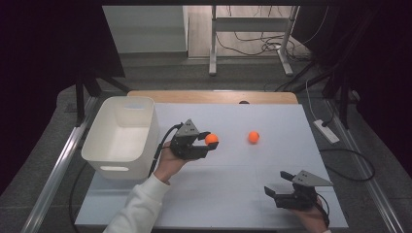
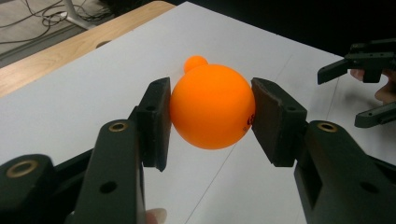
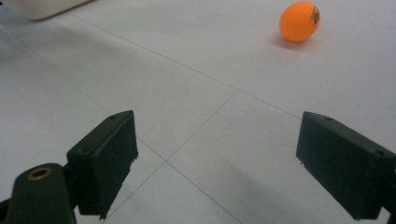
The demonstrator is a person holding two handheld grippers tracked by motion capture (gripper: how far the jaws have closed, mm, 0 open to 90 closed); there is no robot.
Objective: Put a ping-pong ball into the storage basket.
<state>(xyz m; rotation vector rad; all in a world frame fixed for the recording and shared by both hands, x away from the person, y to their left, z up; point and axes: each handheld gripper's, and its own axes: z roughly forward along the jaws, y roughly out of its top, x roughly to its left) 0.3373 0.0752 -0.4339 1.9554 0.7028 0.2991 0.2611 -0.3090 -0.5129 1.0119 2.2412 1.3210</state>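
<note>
Ball (image 2: pixel 212 106) sits clamped between the pads of the left gripper (image 1: pixel 203 141), lifted off the white table (image 1: pixel 233 194) just to the right of the white bin (image 1: pixel 121 133); in the left gripper view both pads press its sides. The step in hand looks like a pick already made, with the carry to the bin to follow. That next move calls for swinging the hand leftward over the bin's rim without loosening the hold, since a smooth round ball could slip from flat pads, and letting go only once it is above the hollow.

Nearer the person, the right gripper (image 1: pixel 286 187) hangs low over the table's near right corner with its jaws wide apart and nothing between them. Its own view looks across the bare surface to a second ball (image 3: pixel 300 21), which lies free on the table, well apart from both grippers.

The table top is matt white with thin seam lines, and a wooden edge (image 1: pixel 214 96) shows along its far side. Beyond it lie a grey floor, loose cables (image 1: pixel 252 43) and the legs of a metal frame (image 1: pixel 250 34), with dark screens on both sides.
</note>
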